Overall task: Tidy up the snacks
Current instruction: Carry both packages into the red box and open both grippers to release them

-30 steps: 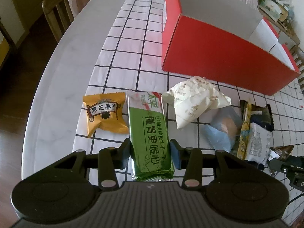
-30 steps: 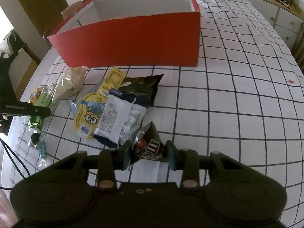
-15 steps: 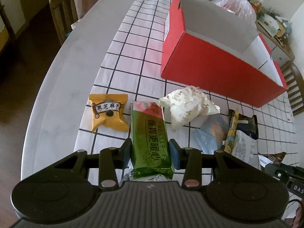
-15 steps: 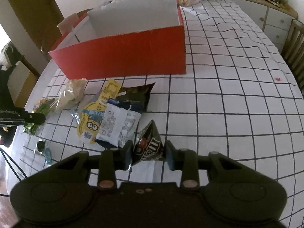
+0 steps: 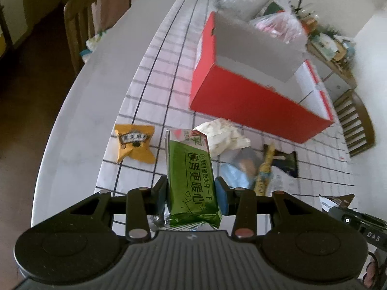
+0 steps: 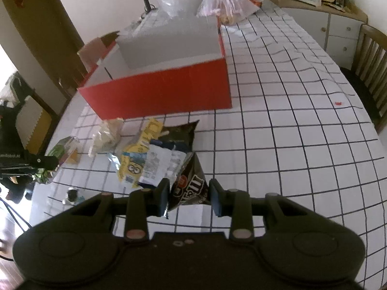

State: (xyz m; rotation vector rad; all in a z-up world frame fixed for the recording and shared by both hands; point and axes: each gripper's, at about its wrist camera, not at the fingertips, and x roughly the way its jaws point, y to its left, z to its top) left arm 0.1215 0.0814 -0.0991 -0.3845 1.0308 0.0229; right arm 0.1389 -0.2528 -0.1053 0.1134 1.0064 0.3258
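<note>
Your left tool (image 5: 191,192) clamps the green snack bar (image 5: 192,181), your right tool (image 6: 187,194) pinches the brown candy bag (image 6: 191,186), both clear of the table (image 6: 290,145) for the red box (image 6: 157,91).

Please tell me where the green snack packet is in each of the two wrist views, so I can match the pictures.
Left wrist view: the green snack packet is at lower centre, clamped in the left claw.
Right wrist view: it shows only partly at the far left edge, beside the other claw; its held end is hidden.
Shared landmark: the red box, open-topped, beyond the snack pile in both views.
</note>
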